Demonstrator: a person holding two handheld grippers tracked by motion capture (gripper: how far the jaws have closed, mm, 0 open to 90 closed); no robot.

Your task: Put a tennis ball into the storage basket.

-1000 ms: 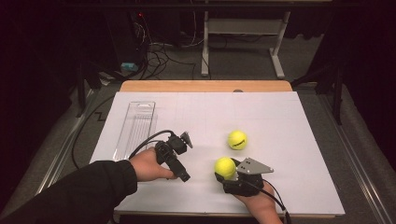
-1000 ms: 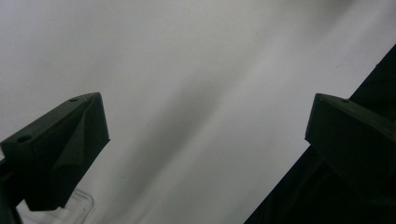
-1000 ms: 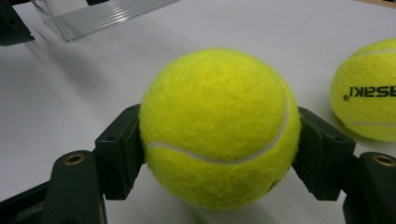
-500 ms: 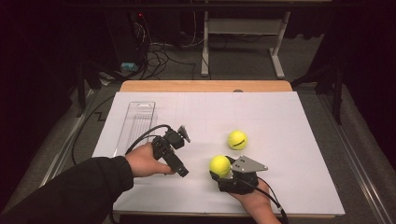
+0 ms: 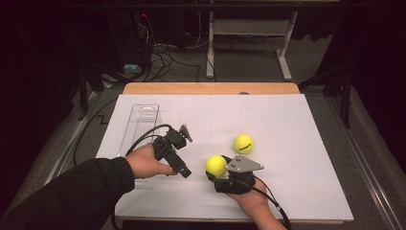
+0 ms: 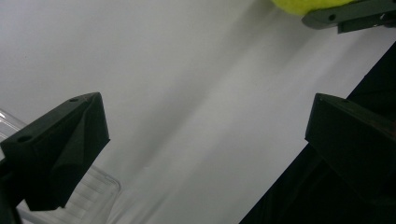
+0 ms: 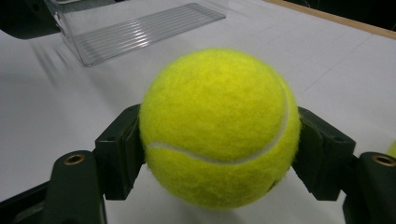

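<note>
— Right hand-held gripper (image 5: pixel 216 167) is clamped on a tennis ball (image 7: pixel 219 126), just above the white bench (image 5: pixel 287 120).
— Headed for the clear tray (image 5: pixel 141 122), I'd guess?
— Probably. Left hand-held gripper (image 5: pixel 184 136) waits beside it, jaws apart, empty. Second ball (image 5: pixel 243 143) lies near.

I note a second tennis ball (image 5: pixel 243 143) loose on the white sheet (image 5: pixel 287 120), clear plastic tray (image 5: pixel 139 125) at left, wooden bench (image 5: pixel 210 88) edge, cables on floor (image 5: pixel 167 57) beyond.
</note>
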